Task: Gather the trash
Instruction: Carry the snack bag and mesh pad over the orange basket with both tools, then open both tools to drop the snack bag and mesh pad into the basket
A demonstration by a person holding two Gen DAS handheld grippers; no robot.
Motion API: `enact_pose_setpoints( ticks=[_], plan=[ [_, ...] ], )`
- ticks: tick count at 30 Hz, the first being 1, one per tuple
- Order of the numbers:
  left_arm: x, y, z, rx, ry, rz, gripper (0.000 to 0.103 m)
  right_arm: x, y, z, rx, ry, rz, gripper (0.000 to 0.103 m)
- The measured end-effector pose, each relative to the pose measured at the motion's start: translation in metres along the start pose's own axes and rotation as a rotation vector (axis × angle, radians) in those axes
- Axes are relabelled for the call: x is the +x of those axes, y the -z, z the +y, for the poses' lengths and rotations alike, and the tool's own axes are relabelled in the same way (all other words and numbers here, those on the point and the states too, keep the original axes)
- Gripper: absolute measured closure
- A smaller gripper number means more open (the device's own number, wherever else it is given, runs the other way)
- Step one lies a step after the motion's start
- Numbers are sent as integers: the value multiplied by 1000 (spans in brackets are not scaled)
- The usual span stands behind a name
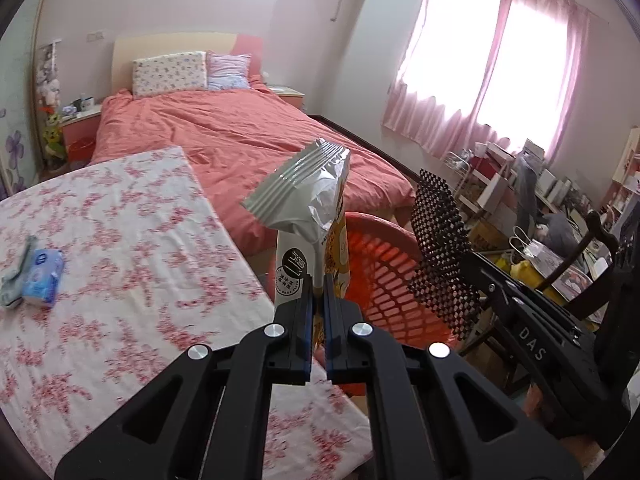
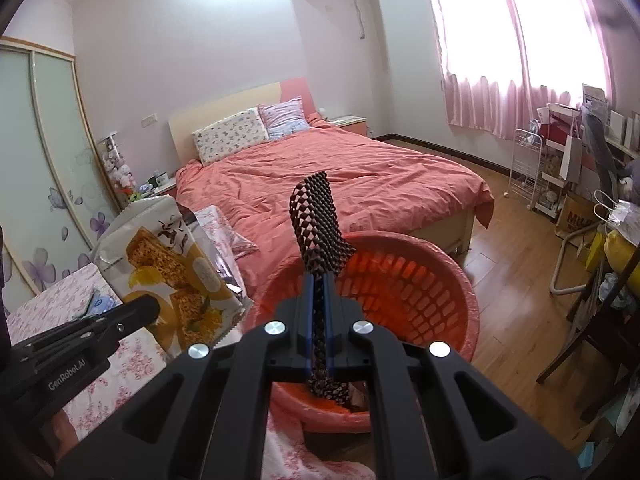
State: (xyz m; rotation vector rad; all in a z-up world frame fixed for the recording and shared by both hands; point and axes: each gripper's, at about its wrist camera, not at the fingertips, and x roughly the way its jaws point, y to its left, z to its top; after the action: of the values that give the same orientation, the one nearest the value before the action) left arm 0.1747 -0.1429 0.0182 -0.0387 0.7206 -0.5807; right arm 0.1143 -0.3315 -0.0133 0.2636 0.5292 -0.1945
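The left gripper (image 1: pixel 318 308) is holding a snack bag (image 1: pixel 308 216) upright, jaws clamping its lower edge, beside the red basket (image 1: pixel 384 264). The right gripper (image 2: pixel 319 312) is pinching a dark mesh strip (image 2: pixel 316 216) above that basket (image 2: pixel 440 272), past the floral-covered surface (image 1: pixel 120 240).

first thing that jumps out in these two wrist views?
Both grippers are shut on trash above the orange basket: the left gripper pinches an upright snack bag, and the right gripper clamps a dark checkered wrapper right over the basket's mouth. Behind them the coral-covered bed fills the room's middle, and a blue tissue pack lies on the floral tablecloth at left.
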Motion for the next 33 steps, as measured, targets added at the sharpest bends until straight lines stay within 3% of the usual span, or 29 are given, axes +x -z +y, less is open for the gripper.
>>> enact_pose_setpoints(
  ticks=[23,27,29,33],
  plan=[
    [51,-3,-36,51,81,72,99,37,2,-42,82,36,14,97],
    [68,1,-37,52,77,115,98,51,3,-48,113,25,34,91],
    [75,4,-36,51,69,136,94,57,4,-53,132,18,46,91],
    [82,9,-31,41,56,162,69,63,10,-60,158,34,67,75]
  ],
)
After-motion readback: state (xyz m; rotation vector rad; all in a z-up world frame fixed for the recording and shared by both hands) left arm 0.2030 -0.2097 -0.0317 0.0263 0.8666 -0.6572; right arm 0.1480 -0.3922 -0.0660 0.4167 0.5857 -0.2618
